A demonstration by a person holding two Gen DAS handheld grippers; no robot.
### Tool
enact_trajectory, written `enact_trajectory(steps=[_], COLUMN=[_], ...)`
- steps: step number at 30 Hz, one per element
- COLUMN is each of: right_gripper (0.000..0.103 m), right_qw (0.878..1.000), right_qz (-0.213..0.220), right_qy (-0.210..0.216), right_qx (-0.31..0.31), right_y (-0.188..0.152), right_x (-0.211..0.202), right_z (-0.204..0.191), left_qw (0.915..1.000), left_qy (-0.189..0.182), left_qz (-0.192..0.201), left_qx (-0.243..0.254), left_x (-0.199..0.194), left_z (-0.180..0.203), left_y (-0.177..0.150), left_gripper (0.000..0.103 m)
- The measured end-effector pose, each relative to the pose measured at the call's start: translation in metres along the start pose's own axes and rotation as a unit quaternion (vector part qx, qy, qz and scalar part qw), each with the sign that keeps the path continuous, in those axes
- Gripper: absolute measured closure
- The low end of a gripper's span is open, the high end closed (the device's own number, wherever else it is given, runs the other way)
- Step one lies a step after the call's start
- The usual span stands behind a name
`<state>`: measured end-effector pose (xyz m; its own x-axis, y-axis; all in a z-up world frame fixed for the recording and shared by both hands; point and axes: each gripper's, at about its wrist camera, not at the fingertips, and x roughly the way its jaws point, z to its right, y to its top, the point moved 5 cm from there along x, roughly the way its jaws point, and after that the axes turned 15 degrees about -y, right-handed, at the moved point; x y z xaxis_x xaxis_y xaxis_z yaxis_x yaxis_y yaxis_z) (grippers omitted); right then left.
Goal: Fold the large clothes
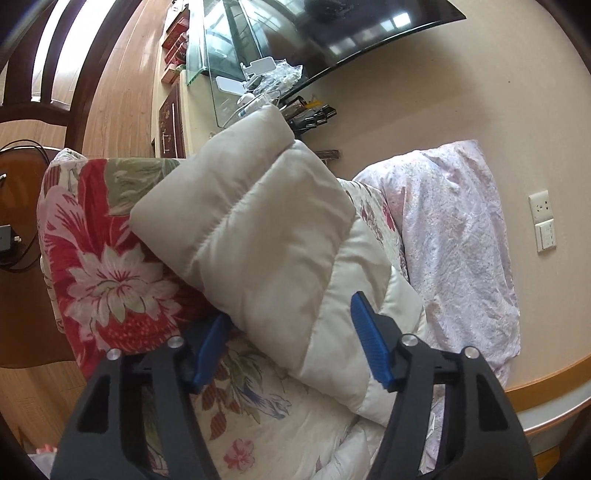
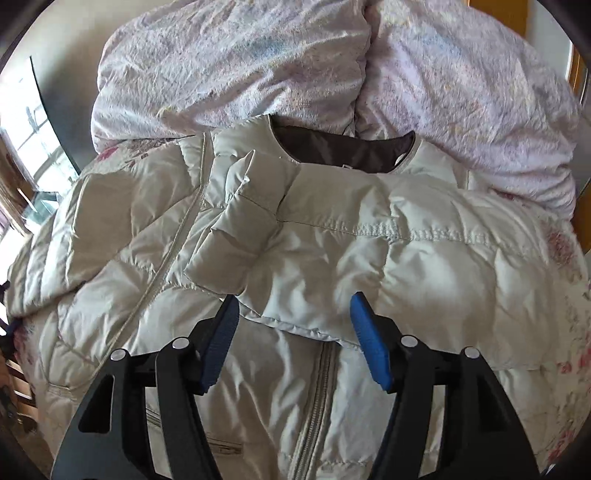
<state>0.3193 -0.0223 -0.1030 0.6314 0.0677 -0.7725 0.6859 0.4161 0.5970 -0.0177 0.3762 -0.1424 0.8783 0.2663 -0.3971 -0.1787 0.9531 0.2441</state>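
Cream quilted jacket [image 2: 295,240] lies on floral bed [image 1: 110,258]; sleeve [image 1: 251,229] runs 11 o'clock from spread left gripper [image 1: 291,343]; right gripper [image 2: 295,343] spread over folded flap

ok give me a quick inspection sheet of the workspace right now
surface: floral quilt over the bed, the jacket lying on it
job's things: cream puffer jacket, front up, brown lining showing at the collar, one sleeve laid across the chest
clutter: pale crumpled duvet bunched behind the collar
grippers: left claw open, jacket sleeve between its blue pads; right claw open over the zipper, holding nothing
cables: dark cable on the wooden piece at the left edge
surroundings: television, glass stand, wall socket, wooden floor
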Motion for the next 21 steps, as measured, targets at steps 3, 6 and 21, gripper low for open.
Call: enact_trajectory(steps=[3,6,21], right_gripper=[0.028,0.025,0.022], right_qw=[0.999,0.998,0.995], right_qz=[0.029,0.048,0.070], right_qy=[-0.031,-0.041,-0.061], right_qx=[-0.016,-0.030,-0.045], right_y=[-0.005,-0.009,-0.021], right_x=[-0.012,-0.021,-0.027], right_z=[-0.001,-0.003,0.005], left_qw=[0.9999,0.9997,0.9977], left_qy=[0.001,0.000,0.025], left_qz=[0.006,0.011,0.021], left_qx=[-0.010,-0.021,0.060], left_x=[0.000,0.000,-0.003], left_z=[-0.007,-0.010,0.029], left_y=[0.007,0.013,0.021], left_gripper=[0.058,0.062,0.093])
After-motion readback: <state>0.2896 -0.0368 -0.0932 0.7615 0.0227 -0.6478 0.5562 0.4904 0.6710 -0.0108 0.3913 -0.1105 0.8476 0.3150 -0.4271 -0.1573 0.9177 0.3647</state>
